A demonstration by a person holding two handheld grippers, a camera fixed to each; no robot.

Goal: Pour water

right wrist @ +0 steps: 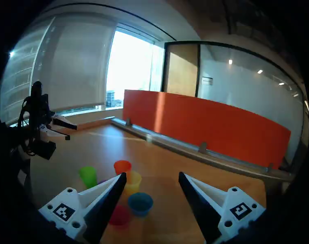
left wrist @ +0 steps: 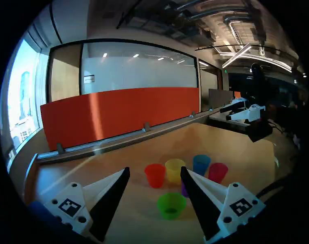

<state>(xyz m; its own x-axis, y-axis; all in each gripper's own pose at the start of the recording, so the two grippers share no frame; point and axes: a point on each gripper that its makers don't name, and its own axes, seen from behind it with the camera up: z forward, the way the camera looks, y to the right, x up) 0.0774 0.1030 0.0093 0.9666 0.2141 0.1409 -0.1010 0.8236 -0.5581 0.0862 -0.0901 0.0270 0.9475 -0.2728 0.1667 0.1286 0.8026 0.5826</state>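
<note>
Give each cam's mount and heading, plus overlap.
Left gripper view: on left gripper, open, facing coloured plastic cups, orange partition panel behind; own fingers low, right gripper far off.
Right gripper view: on right gripper, open, cups below, bright window beyond; left gripper far off.
Shared: cups, partition, light wooden table.

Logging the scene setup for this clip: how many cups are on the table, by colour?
Orange-red cup: 1
Yellow cup: 1
Blue cup: 1
Pink-red cup: 1
Green cup: 1
Purple cup, mostly hidden: 1
Total: 6 cups
</note>
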